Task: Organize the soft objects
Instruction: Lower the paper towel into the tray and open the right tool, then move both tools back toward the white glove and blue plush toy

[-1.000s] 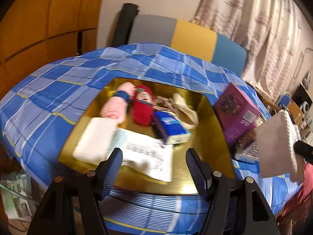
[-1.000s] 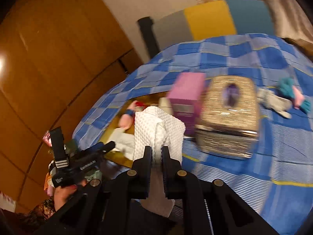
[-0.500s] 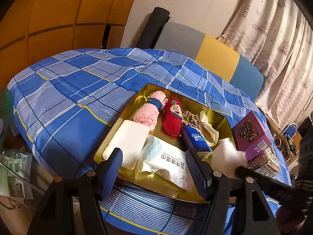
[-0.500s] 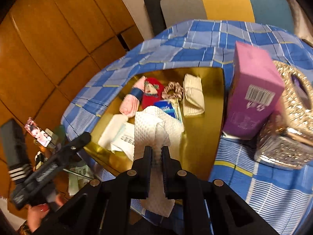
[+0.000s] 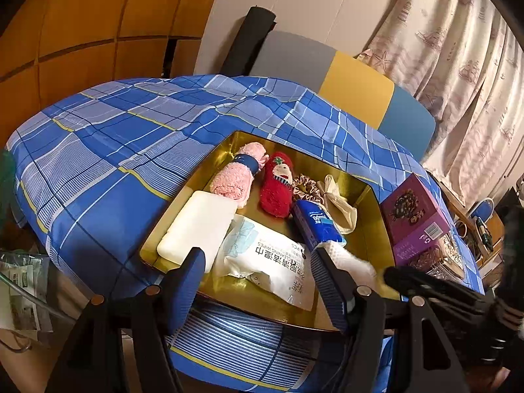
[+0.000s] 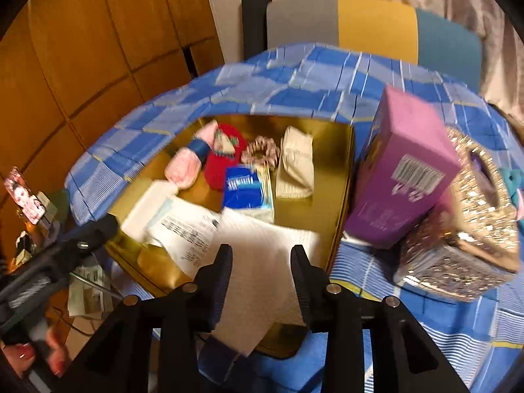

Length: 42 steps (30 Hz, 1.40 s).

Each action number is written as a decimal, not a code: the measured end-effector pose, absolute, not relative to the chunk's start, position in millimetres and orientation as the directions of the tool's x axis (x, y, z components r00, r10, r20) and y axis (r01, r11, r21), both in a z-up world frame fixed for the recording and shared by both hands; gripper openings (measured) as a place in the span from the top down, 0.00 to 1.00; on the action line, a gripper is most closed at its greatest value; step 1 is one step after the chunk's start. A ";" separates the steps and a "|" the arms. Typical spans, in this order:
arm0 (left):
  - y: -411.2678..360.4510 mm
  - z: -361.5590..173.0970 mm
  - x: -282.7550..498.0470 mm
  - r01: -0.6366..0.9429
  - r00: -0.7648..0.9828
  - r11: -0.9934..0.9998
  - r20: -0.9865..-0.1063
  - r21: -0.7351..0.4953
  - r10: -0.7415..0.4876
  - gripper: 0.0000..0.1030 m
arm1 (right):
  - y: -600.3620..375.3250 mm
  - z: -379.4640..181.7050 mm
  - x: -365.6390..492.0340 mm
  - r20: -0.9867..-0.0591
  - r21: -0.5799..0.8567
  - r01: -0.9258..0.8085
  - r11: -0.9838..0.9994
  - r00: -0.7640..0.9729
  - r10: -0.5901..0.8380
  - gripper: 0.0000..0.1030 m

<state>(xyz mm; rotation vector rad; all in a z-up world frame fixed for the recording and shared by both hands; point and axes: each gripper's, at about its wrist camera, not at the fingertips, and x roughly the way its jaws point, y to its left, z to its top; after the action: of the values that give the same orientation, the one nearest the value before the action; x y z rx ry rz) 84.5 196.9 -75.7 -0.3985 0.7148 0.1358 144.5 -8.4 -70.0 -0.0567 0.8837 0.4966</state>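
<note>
A gold tray (image 5: 370, 229) (image 6: 340, 190) on the blue plaid cloth holds a pink rolled towel (image 5: 235, 177), a red sock (image 5: 278, 186), a scrunchie (image 6: 262, 150), a beige cloth (image 6: 294, 167), a blue tissue pack (image 5: 317, 222) (image 6: 247, 190), a wipes pack (image 5: 268, 262) and a white pad (image 5: 196, 226). A white textured cloth (image 6: 262, 262) (image 5: 350, 258) lies at the tray's near right edge. My right gripper (image 6: 262, 265) is open just above it. My left gripper (image 5: 258, 275) is open and empty at the tray's near edge.
A purple box (image 6: 402, 170) (image 5: 416, 216) stands right of the tray, beside a glittery tissue box (image 6: 468, 222). A chair back in grey, yellow and blue (image 5: 344, 82) is behind the table. Papers (image 5: 19, 278) lie below the table's left edge.
My right gripper carried the white cloth over the tray, opened and let it go onto the tray's near right part. My left gripper stayed open at the tray's near edge.
</note>
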 end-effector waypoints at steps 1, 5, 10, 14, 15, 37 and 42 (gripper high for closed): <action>196.8 -75.8 85.0 -0.255 0.749 0.917 -0.662 -0.308 -0.015 0.34 | -11.5 -64.6 140.3 -0.743 0.143 -0.439 0.887 0.545 0.389 0.63; 193.9 -77.7 84.8 -0.250 0.744 0.918 -0.667 -0.308 -0.021 0.34 | -17.1 -50.6 129.7 -0.720 0.144 -0.450 0.881 0.564 0.405 0.63; 186.7 -77.6 84.6 -0.214 0.746 0.928 -0.664 -0.306 -0.047 0.34 | -25.6 -39.4 117.4 -0.692 0.187 -0.455 0.871 0.568 0.445 0.63; 175.6 -78.0 84.8 -0.150 0.750 0.931 -0.652 -0.332 -0.111 0.34 | -41.0 -29.8 102.1 -0.662 0.204 -0.458 0.865 0.587 0.467 0.61; 171.8 -78.4 84.8 -0.134 0.749 0.933 -0.650 -0.335 -0.126 0.34 | -46.9 -27.5 98.7 -0.655 0.203 -0.454 0.868 0.596 0.465 0.61; 28.5 -76.0 59.3 0.266 0.639 0.920 -0.662 -0.288 -0.392 0.34 | -271.1 -74.8 105.6 -0.767 0.205 -0.016 0.979 0.619 0.171 0.57; -12.4 -66.8 62.1 0.328 0.603 0.902 -0.672 -0.281 -0.429 0.34 | -303.7 -91.0 109.3 -0.786 0.185 0.015 0.983 0.602 0.139 0.57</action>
<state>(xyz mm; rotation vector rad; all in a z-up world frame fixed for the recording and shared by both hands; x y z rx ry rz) 62.1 -12.4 -66.8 -0.1338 0.8127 -0.4396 109.3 -303.7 -91.0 0.1790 0.9234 0.0722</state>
